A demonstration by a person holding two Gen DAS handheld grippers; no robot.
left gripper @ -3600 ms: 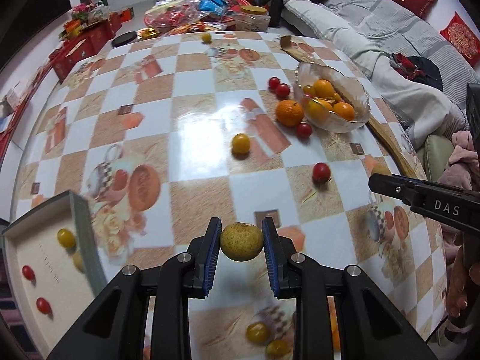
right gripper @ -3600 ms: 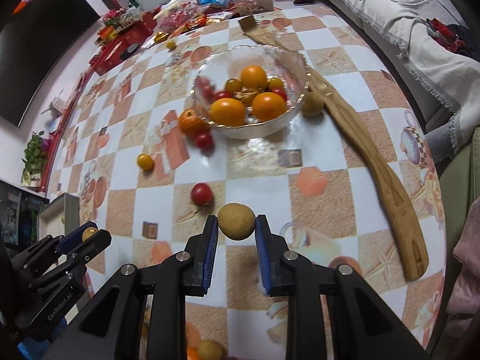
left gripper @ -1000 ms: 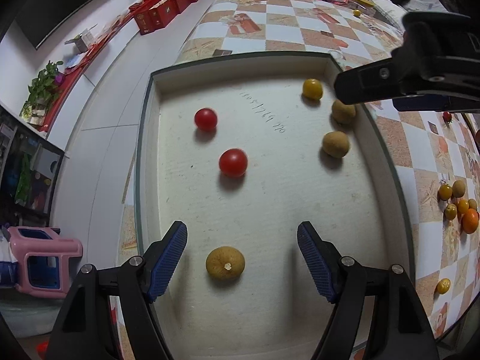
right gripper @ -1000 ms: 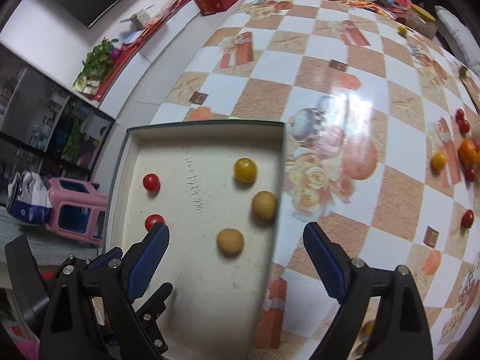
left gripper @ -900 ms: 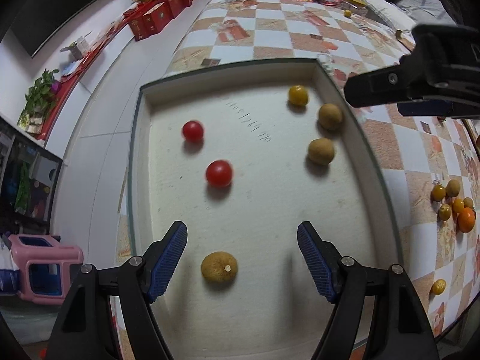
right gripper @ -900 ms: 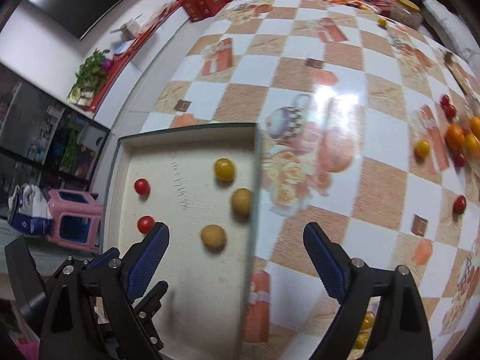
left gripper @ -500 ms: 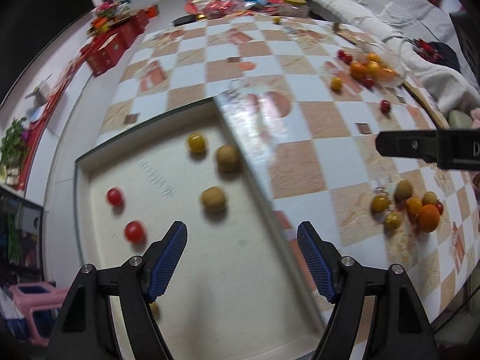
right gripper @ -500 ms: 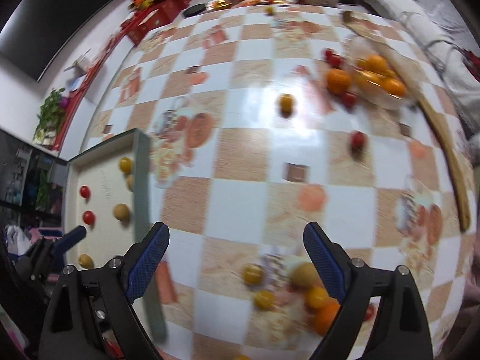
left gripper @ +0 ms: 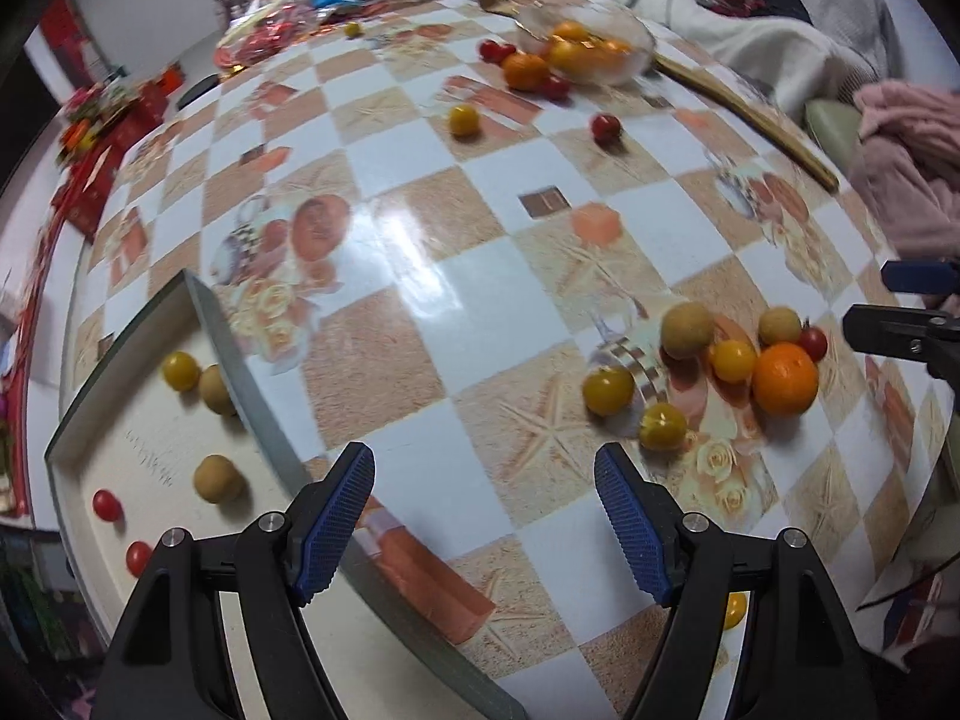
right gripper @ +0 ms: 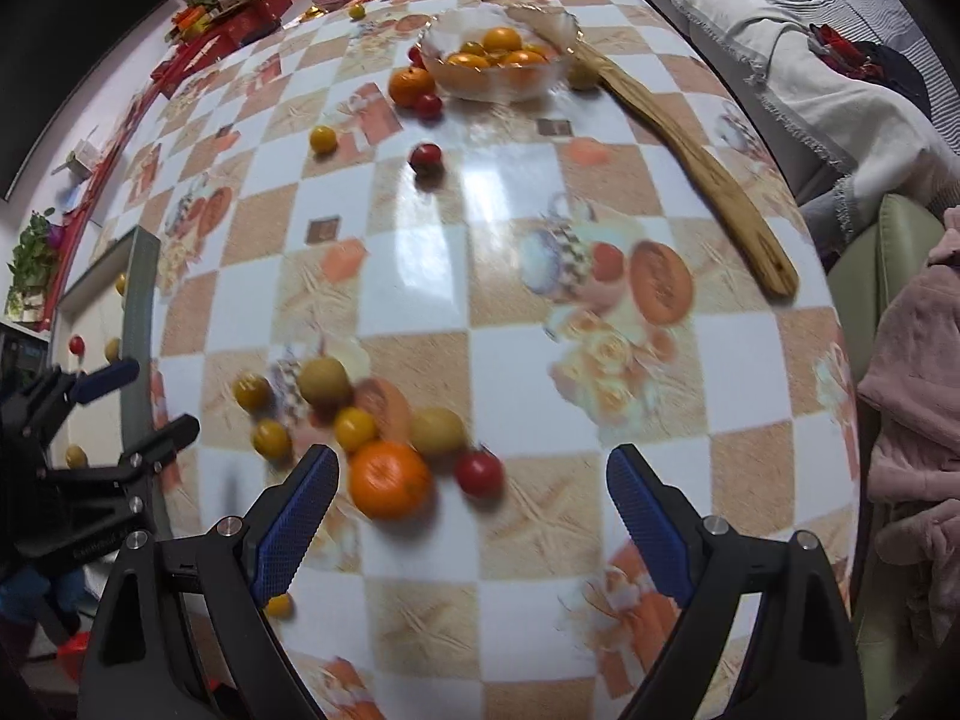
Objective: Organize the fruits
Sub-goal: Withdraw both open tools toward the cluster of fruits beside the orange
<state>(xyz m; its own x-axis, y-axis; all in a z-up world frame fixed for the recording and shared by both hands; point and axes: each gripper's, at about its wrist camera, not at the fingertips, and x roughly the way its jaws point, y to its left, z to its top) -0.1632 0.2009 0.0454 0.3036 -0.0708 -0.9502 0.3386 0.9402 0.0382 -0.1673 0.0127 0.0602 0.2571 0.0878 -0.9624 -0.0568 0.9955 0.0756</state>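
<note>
**Both grippers empty above the loose fruit cluster**

The checkered table (right gripper: pixel 420 300) is the landmark. At its left edge sits the shallow tray (left gripper: pixel 210 324), already holding small fruits. At its far end stands the glass bowl (right gripper: pixel 498 84), with a wooden spatula (right gripper: pixel 690 150) running beside it. Near the front edge lies the cluster: an orange (right gripper: pixel 390 480), a brown longan (right gripper: pixel 324 381), a red cherry tomato (right gripper: pixel 478 471) and yellow tomatoes, several touching. The left gripper (left gripper: pixel 483 516) and right gripper (right gripper: pixel 471 510) hang released, nothing between their jaws. Likely risk — closing on one crowded fruit nudges its neighbours, and round ones may roll off the near edge. Open room lies mid-table, between cluster and bowl.
</note>
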